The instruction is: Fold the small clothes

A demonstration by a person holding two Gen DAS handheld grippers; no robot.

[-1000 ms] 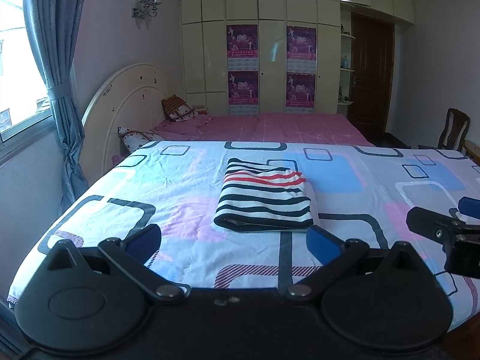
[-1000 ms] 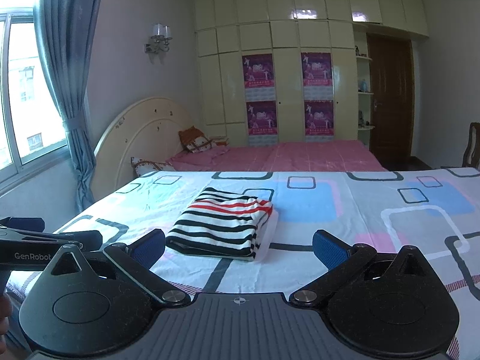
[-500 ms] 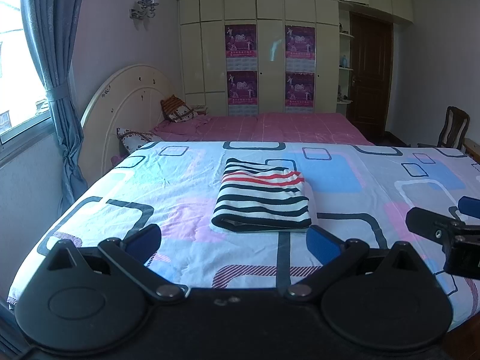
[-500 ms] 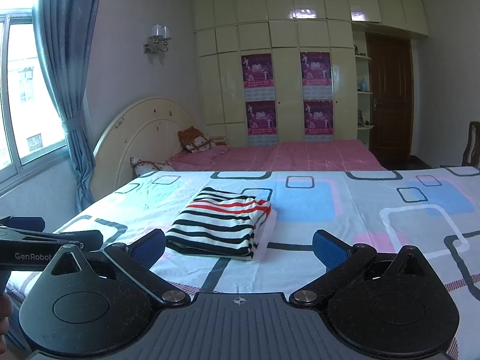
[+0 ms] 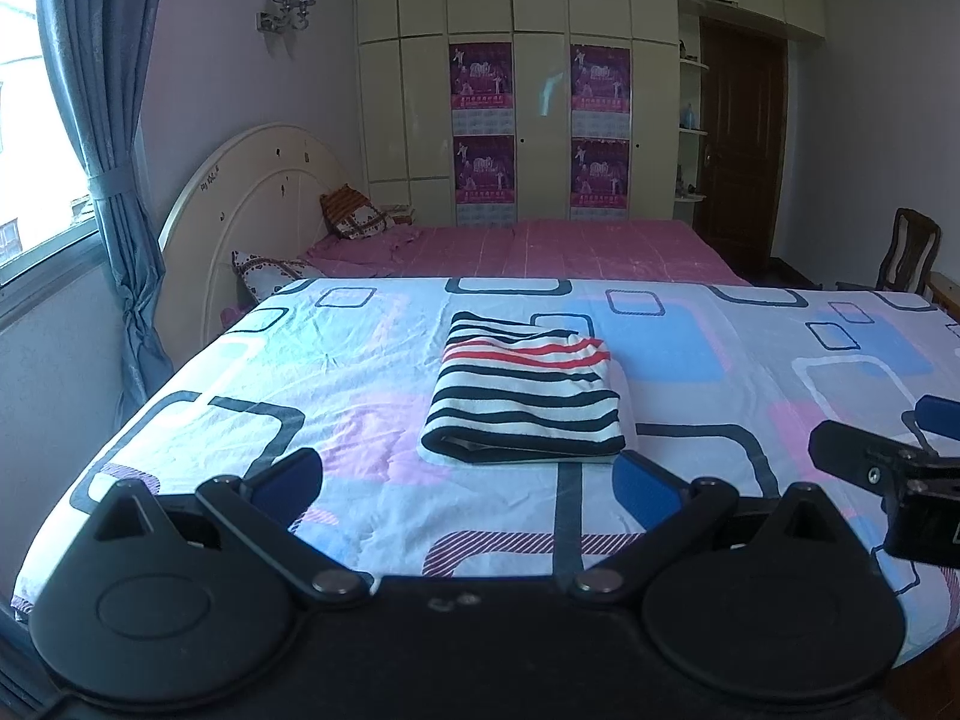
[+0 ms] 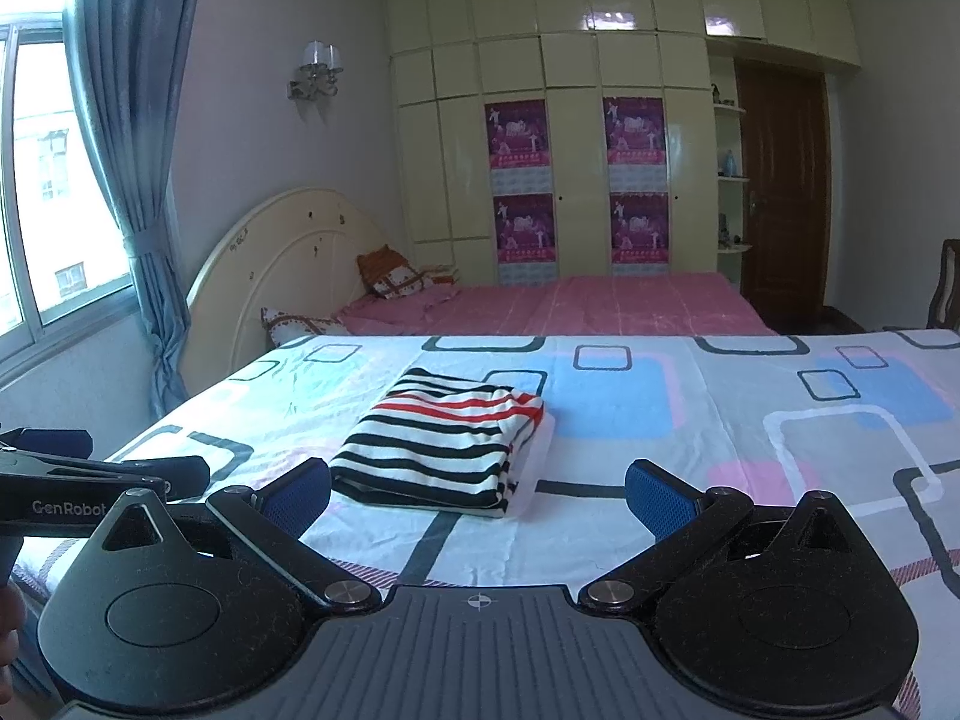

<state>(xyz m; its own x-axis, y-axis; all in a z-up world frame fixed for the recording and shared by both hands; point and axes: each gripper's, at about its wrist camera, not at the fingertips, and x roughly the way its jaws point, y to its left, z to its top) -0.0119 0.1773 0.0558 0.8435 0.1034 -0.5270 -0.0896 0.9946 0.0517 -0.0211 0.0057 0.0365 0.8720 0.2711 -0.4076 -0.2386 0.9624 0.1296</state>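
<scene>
Striped garment [image 5: 525, 393], black and white bands with a few red ones, lies folded into a compact rectangle on the bed [image 5: 372, 372], flat on the patterned sheet of blue, pink and dark-outlined squares. Taking the garment as landmark: left hand-held gripper [image 5: 468, 483] sits just short of its near folded edge, jaws spread wide, both blue pads [image 5: 288, 480] clear of the cloth, nothing between them. Right hand-held gripper [image 6: 477, 489] likewise faces the garment's near edge from slightly to its right side, jaws wide apart, blue pads [image 6: 660, 501] off the fabric, nothing held. In the left wrist view the right hand-held gripper shows to the right of the garment, above the sheet and apart from it; in the right wrist view the left hand-held gripper, marked GenRobot, shows to the garment's left near the bed edge. A thin white layer sticks out along the garment's right side [image 6: 537, 456]. Beyond the garment: a second bed with pink cover [image 5: 540, 249], two pillows [image 5: 354, 219] at its rounded cream headboard [image 5: 252, 192]. Farther behind the garment, a cream wardrobe [image 5: 540, 90] carrying four purple posters [image 5: 483, 78]; dark door [image 5: 744, 150] to its right; blue curtain [image 5: 114, 150] and window far left of the garment.
</scene>
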